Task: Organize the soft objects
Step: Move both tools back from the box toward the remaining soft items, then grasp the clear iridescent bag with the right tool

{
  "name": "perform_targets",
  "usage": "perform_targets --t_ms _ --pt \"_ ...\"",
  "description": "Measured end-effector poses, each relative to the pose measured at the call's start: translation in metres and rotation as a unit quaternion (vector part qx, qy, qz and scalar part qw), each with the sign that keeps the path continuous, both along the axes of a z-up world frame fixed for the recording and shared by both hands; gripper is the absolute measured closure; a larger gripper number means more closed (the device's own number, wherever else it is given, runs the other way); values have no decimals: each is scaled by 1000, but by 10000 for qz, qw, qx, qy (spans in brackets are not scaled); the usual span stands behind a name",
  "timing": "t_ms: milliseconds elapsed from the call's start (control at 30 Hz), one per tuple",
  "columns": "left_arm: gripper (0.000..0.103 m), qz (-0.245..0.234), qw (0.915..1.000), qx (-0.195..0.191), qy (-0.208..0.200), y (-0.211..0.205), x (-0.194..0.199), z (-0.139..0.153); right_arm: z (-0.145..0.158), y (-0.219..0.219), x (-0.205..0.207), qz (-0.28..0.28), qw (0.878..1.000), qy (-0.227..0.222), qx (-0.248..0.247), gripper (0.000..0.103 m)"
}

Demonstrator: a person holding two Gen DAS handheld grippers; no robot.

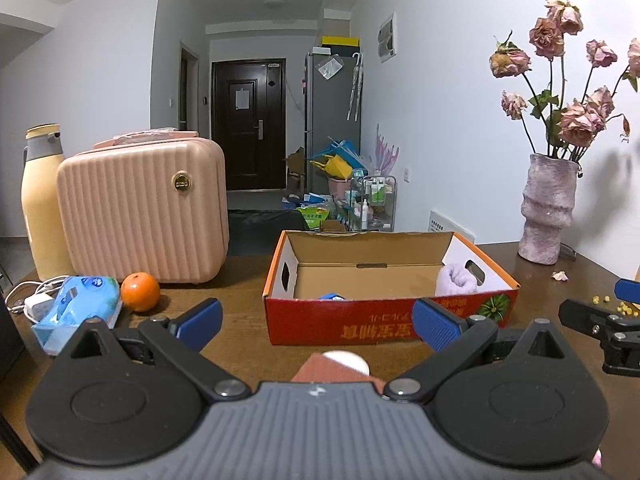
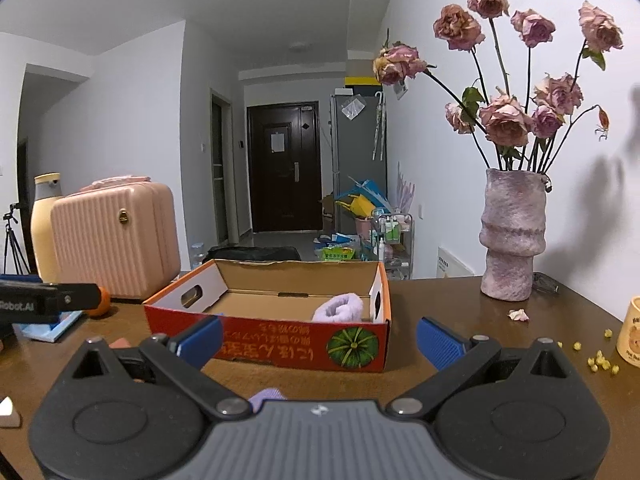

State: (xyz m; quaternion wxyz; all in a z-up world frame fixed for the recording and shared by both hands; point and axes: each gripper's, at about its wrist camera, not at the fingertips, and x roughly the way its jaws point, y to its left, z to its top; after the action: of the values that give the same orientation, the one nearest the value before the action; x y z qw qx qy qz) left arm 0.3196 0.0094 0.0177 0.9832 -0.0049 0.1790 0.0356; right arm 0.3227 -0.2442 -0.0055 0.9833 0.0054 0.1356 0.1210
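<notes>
Left claw (image 1: pixel 316 322): fingers spread wide, nothing between them, held low over the table (image 1: pixel 240 344) just short of the box (image 1: pixel 390 322). Right claw (image 2: pixel 318 338): likewise spread and empty, facing the box's printed front wall from the vase (image 2: pixel 512 236) side. Both stand near the box, apparently so that either can reach the loose items before it.

Box: open-topped cardboard tray with cut-out handles, its low walls letting soft things be dropped in from above. A rolled lilac sock (image 2: pixel 338 308) already lies inside, against the end wall nearest the vase; a small blue item (image 1: pixel 333 297) shows just over the front wall, too hidden to name.

Still outside the box: a second lilac piece (image 2: pixel 266 396), directly in front of the box and partly hidden under the right claw's body; a red-brown and white object (image 1: pixel 338 366) likewise half hidden under the left claw. A blue tissue pack (image 1: pixel 78 306) and an orange (image 1: pixel 140 291) lie beside the box, on the side away from the vase, before a pink case (image 1: pixel 144 210).

Judgement: sorting is partly done; the near lilac piece looks the likeliest next pick.
</notes>
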Motion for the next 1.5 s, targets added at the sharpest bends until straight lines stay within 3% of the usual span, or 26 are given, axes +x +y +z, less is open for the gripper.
perform_targets --t_ms 400,833,1167,1500 --pt "0 -128 9999 98 -58 -10 -48 -10 -12 -6 -52 7 9998 -58 213 0" --pt "0 -241 9997 -57 54 -6 -89 -24 -28 1 -89 79 9999 102 -80 0" --pt "0 -371 9992 -35 153 -4 -117 -38 -55 15 -99 138 9952 618 -742 0" --pt "0 -472 9983 -26 351 -2 -122 -50 -81 30 -62 126 9862 1356 -940 3"
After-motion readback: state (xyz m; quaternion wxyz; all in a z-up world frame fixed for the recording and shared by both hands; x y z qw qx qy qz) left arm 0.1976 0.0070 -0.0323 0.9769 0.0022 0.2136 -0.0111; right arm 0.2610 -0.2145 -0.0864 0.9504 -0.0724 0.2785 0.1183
